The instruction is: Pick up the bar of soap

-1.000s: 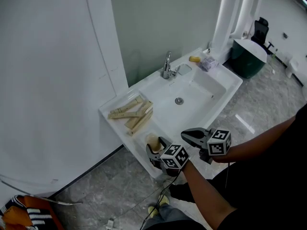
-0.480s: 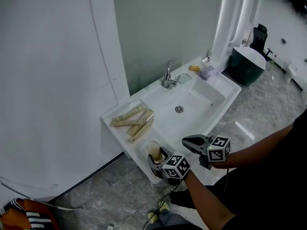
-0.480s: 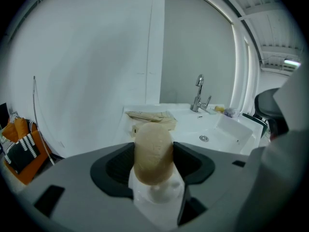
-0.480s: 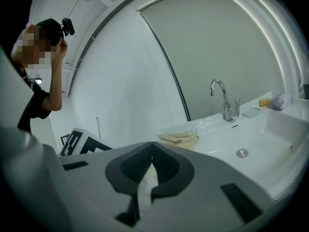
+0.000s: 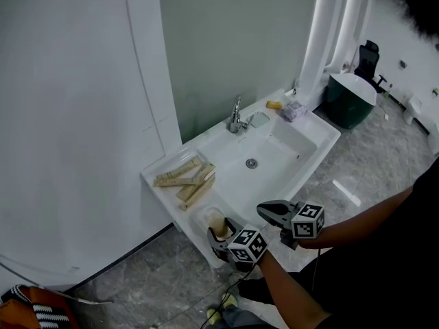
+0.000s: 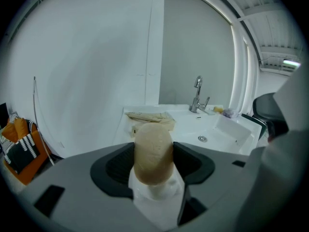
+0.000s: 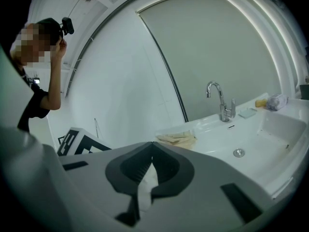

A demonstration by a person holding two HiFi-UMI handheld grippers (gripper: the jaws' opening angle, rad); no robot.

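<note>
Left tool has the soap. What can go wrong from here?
1. The soap bar is rounded and stands well above the jaws of the left tool, so it may slip or pivot out.
2. It is held near the front edge of the sink, so a drop would likely hit the floor, not the basin.
3. The right tool, shut and empty, sits close beside it and may bump it.

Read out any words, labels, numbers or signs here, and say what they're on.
No readable text anywhere.
The two black-and-white marker cubes: square patterns only, no letters.
The tan oval bar of soap: no legible stamp.
The pale tan strips on the white ceramic sink: too small to read.
</note>
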